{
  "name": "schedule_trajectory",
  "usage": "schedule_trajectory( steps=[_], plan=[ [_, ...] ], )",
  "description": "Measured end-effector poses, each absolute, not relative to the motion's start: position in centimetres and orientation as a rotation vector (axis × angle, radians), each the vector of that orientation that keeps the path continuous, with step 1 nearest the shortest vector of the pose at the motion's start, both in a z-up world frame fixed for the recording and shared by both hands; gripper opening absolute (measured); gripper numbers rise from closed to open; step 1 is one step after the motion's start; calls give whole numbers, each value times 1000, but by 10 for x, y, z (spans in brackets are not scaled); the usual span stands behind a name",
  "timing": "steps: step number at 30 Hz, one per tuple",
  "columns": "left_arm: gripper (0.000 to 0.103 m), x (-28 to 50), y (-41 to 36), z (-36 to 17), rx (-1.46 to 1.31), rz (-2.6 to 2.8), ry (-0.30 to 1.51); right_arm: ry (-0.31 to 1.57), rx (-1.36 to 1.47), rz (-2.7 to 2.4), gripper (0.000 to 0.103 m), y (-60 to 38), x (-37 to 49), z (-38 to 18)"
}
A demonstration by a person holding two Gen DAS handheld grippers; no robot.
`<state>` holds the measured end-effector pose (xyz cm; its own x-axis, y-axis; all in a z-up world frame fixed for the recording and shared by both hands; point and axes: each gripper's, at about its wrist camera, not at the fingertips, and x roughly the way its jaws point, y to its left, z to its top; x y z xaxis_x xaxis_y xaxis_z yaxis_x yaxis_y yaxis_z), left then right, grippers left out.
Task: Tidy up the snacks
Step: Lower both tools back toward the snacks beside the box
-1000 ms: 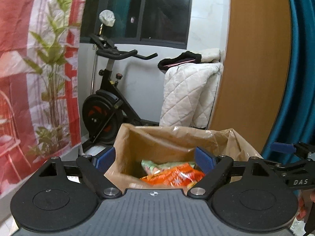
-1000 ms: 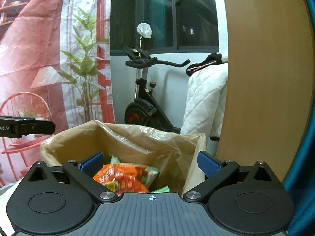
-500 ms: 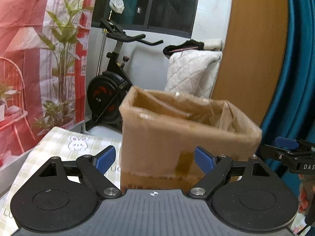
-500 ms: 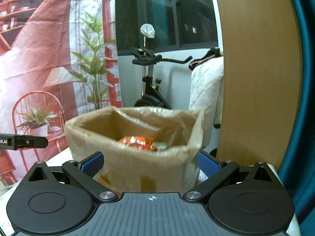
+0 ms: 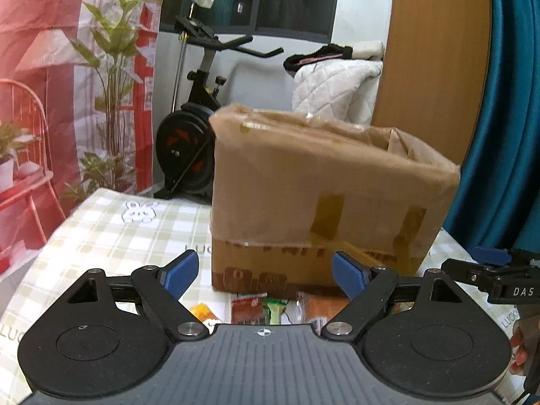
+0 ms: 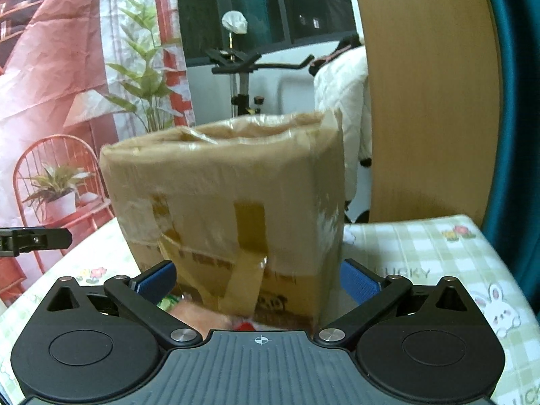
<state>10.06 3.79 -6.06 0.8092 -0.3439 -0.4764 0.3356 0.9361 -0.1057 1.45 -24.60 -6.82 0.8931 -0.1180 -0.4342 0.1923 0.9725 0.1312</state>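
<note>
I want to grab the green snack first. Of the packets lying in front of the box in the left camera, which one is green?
The narrow green packet, between the reddish-brown packet on its left and the orange one on its right; the yellow one lies farthest left.

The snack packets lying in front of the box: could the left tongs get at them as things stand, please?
Probably yes: the left tongs are open and empty, the snack packets lie just below them, and the box stands behind.

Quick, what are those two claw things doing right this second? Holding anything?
Left gripper: open, holding nothing, in front of the cardboard box.
Right gripper: open, holding nothing, also facing the box.
</note>
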Motion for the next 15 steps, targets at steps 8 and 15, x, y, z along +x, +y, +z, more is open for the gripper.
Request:
schedule_trajectory(
  steps=[8, 15],
  plan=[
    [87, 103, 41, -77, 1, -357, 536, 463, 237, -201, 103, -259, 12, -94],
    [83, 105, 48, -86, -18, -352, 577, 470, 251, -226, 103, -269, 2, -111]
  ],
)
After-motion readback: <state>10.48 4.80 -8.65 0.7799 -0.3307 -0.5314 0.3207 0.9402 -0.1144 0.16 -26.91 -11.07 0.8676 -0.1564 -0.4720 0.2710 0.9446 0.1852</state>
